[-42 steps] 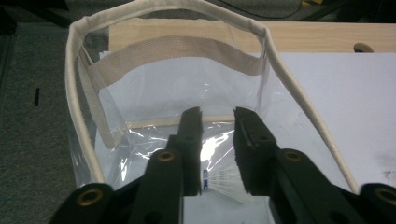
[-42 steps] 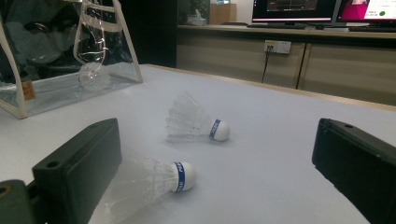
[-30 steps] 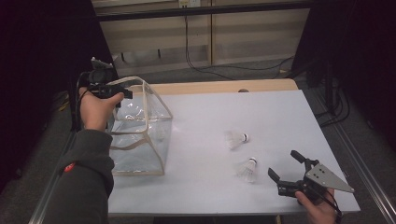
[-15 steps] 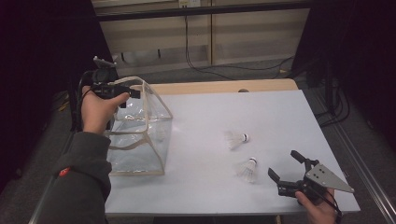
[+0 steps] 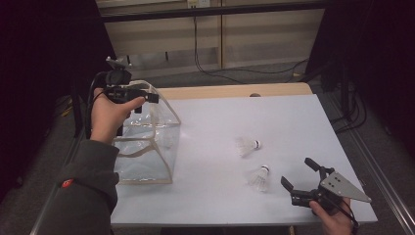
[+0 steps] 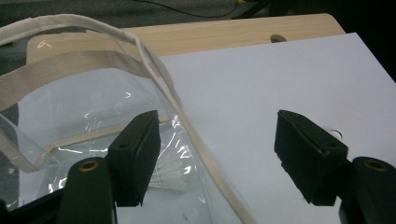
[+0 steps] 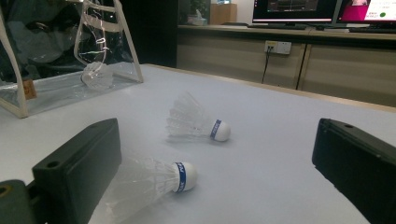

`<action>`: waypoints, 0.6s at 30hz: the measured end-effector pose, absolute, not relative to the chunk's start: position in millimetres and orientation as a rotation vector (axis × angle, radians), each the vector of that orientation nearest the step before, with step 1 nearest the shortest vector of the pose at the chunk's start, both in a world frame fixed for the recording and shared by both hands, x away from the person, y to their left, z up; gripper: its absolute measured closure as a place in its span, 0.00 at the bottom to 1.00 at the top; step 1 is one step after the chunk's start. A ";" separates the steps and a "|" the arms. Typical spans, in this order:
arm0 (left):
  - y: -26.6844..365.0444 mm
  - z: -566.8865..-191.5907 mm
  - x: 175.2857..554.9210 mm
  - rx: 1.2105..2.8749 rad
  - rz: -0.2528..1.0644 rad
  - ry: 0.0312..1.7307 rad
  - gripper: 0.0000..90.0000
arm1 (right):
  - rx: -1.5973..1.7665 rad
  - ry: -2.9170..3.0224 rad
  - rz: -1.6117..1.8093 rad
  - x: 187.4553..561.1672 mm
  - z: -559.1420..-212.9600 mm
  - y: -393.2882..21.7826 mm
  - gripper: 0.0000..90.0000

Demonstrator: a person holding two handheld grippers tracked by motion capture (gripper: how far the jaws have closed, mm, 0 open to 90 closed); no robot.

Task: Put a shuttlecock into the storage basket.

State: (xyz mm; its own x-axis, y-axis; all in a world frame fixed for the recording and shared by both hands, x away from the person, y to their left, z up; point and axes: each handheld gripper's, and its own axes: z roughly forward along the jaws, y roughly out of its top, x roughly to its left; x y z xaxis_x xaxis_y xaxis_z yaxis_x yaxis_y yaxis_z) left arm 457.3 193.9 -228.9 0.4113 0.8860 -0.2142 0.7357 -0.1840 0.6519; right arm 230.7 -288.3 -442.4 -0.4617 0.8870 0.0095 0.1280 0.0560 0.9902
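Note:
A clear plastic bag (image 5: 147, 147) with a beige rim stands on the left of the white table (image 5: 274, 117). One shuttlecock (image 6: 170, 175) lies inside it, also seen in the right gripper view as a shuttlecock (image 7: 97, 74) behind the bag wall (image 7: 70, 88). My left gripper (image 5: 144, 100) hovers over the bag's mouth. Its jaws have just been opening and stand open (image 6: 217, 140); the bag's rim (image 6: 154, 74) runs between them untouched. Two more shuttlecocks (image 5: 247, 146) (image 5: 259, 177) lie on the table. My right gripper (image 5: 297, 172) rests open near the front edge, with the nearer shuttlecock (image 7: 149, 182) just ahead of its left jaw and the other shuttlecock (image 7: 196, 122) beyond.
A bare wooden strip (image 5: 235, 90) with a small hole (image 5: 253, 94) borders the table's far side. Cables (image 5: 215, 73) trail on the floor by cabinets behind. The table's right edge (image 5: 342, 147) drops off to dark floor. Monitors (image 7: 299, 9) glow in the distance.
My left gripper has drifted slightly right and up over the bag's mouth, and its jaws have spread wider. The right gripper and the two loose shuttlecocks have stayed put.

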 end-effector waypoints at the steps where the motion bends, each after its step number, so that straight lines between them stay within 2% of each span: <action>1: 192.5 -228.4 456.8 1.972 0.274 1.370 0.34 | 1.028 1.677 1.469 230.7 -442.4 -288.4 0.01; 18: 166.0 -223.3 448.1 2.012 0.210 1.267 0.21 | 1.024 1.682 1.468 231.1 -443.0 -287.8 0.01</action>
